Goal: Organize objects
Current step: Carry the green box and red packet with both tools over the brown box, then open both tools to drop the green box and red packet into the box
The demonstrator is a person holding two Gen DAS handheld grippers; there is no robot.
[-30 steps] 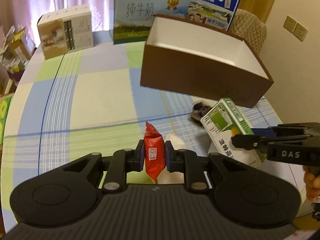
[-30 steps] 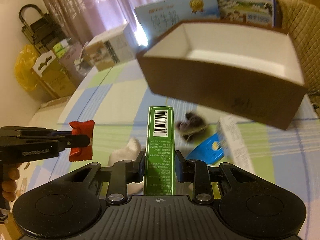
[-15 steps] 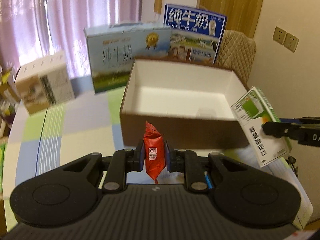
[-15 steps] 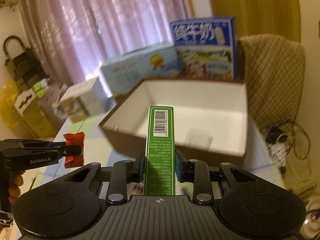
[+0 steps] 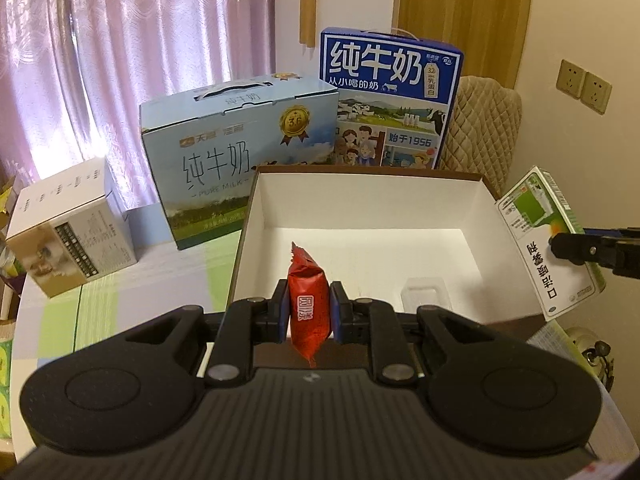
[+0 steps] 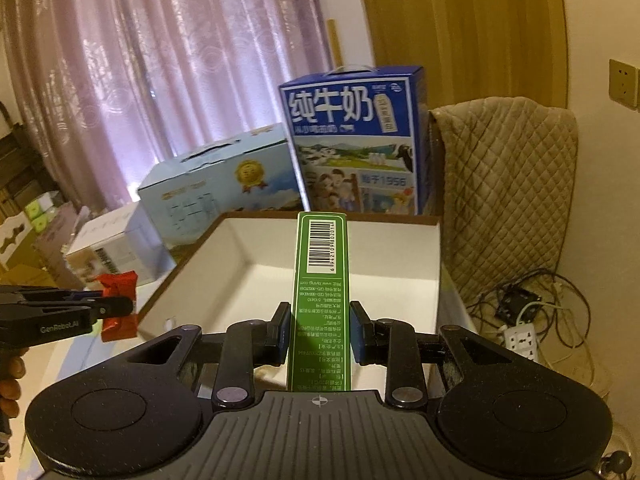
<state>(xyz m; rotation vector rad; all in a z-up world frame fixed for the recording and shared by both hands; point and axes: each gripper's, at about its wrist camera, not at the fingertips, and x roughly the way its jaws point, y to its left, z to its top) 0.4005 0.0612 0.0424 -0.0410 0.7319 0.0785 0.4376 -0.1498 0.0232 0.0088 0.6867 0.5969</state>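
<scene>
Cardboard box (image 5: 256, 216) holds 1 clear plastic tray (image 5: 426, 300).

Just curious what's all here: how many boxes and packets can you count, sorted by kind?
Milk cartons: 2 (blue, pale blue)
White box: 1
Open brown box: 1
Green box, in right claw: 1
Red packet, in left claw: 1
Total: 6

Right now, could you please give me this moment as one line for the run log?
left gripper: shut on red snack packet | right gripper: shut on green carton | both held over open brown box | nothing released yet
</scene>
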